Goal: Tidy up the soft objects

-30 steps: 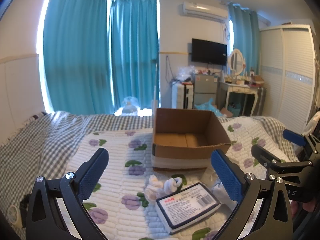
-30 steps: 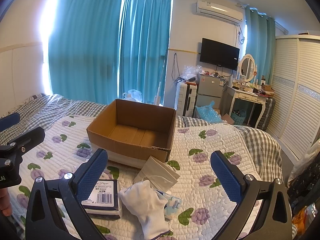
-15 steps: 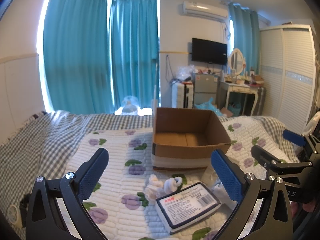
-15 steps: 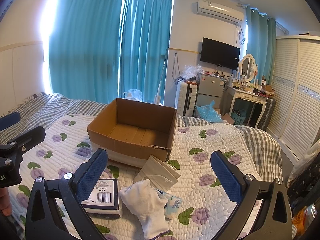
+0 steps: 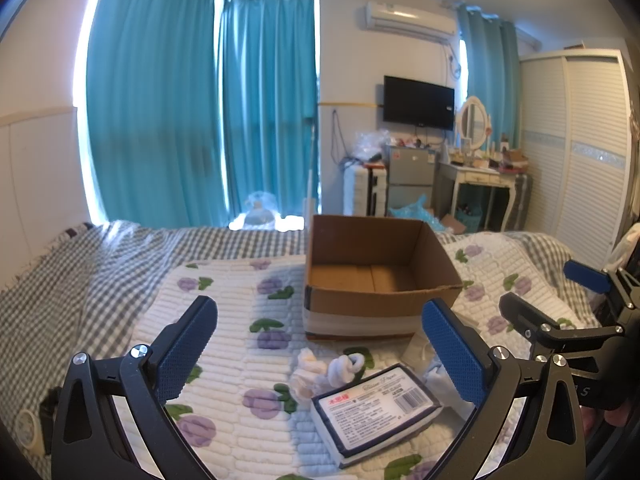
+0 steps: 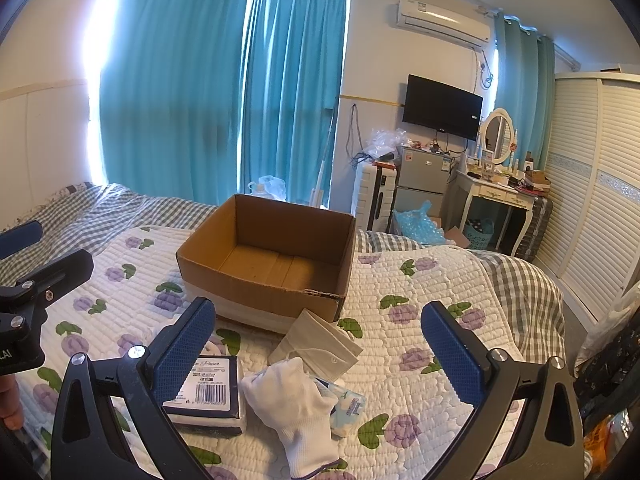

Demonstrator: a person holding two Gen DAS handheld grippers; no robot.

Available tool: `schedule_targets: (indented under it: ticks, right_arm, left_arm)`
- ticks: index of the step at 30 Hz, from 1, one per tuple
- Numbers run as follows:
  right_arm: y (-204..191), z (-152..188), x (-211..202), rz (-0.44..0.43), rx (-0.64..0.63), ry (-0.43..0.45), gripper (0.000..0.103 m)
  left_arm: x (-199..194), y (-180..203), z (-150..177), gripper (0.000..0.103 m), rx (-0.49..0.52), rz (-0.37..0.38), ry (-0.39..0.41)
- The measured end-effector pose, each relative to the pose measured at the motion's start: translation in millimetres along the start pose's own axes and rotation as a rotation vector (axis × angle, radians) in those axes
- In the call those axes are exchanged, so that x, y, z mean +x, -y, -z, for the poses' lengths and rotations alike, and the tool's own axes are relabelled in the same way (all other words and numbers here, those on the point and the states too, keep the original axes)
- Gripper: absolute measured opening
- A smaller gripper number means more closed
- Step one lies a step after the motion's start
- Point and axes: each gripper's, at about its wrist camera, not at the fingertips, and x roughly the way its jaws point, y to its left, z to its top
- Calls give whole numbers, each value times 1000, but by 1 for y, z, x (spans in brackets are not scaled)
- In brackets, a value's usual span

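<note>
An empty brown cardboard box (image 5: 376, 276) (image 6: 276, 260) stands on the flowered quilt. In front of it lie a dark-edged tissue pack (image 5: 374, 408) (image 6: 208, 384), a knotted pair of white socks (image 5: 324, 370), a white glove (image 6: 300, 408), a beige face mask (image 6: 314, 342) and a small light-blue wipes packet (image 6: 346, 406). My left gripper (image 5: 320, 354) is open and empty above the socks and tissue pack. My right gripper (image 6: 316, 354) is open and empty above the glove and mask; it also shows at the right of the left wrist view (image 5: 560, 304).
The white flowered quilt (image 6: 420, 320) lies on a grey checked bedspread (image 5: 80, 280). Beyond the bed stand teal curtains (image 5: 200, 120), a small fridge (image 6: 420, 184), a dressing table (image 6: 504, 196) and a white wardrobe (image 6: 592, 200).
</note>
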Motion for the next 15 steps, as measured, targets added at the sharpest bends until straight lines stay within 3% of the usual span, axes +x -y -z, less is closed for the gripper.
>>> schedule_targets:
  ticks: [10, 15]
  right_arm:
    - [7, -6, -1, 7, -42, -16, 103]
    - [17, 12, 25, 2, -81, -139, 103]
  left_arm:
    - [-2, -2, 3, 103, 7, 9, -2]
    - [17, 2, 18, 103, 25, -6, -85]
